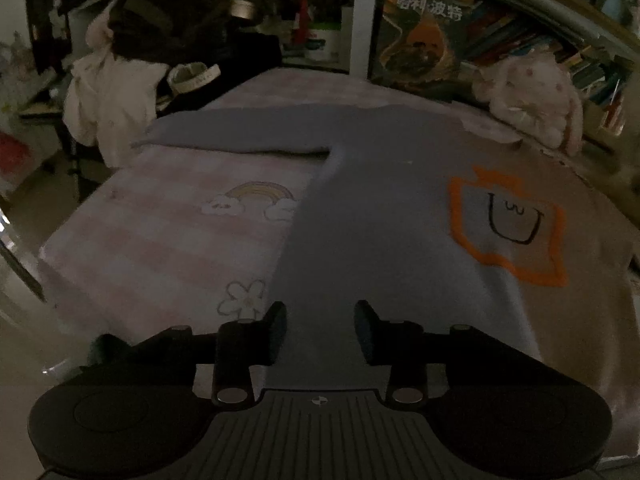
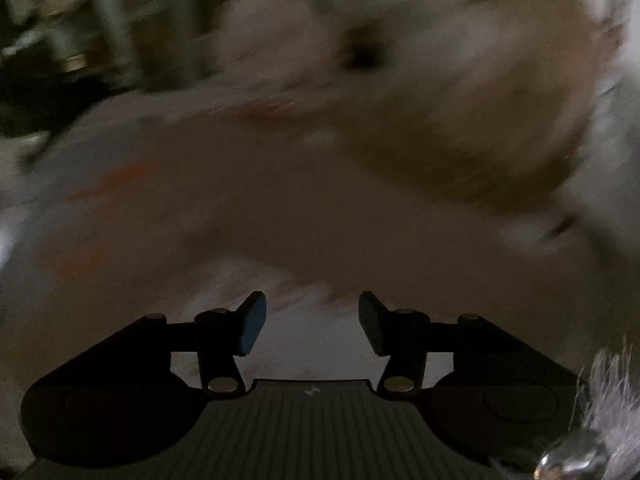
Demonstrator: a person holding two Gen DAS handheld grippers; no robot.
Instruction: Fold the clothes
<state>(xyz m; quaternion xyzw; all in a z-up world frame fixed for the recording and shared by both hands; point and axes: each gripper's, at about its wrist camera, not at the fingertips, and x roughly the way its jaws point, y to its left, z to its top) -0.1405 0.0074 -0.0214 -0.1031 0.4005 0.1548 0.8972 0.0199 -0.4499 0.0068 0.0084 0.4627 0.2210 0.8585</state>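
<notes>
A grey sweatshirt (image 1: 380, 220) with an orange-outlined print (image 1: 508, 224) lies spread flat on a pink checked bed sheet (image 1: 168, 232). One sleeve (image 1: 240, 132) stretches out to the left. My left gripper (image 1: 321, 316) hovers over the garment's near left edge, open, with only cloth showing below the gap. The right wrist view is badly blurred. There my right gripper (image 2: 311, 312) stands open above pale sheet, with the sweatshirt (image 2: 240, 208) just beyond its fingertips. Nothing is held between the pads of either gripper.
A pale plush rabbit (image 1: 532, 92) sits at the bed's far right edge. A large beige plush toy (image 2: 460, 100) fills the right wrist view. A chair draped with clothes (image 1: 112, 100) stands left of the bed, with bookshelves (image 1: 424, 36) behind it.
</notes>
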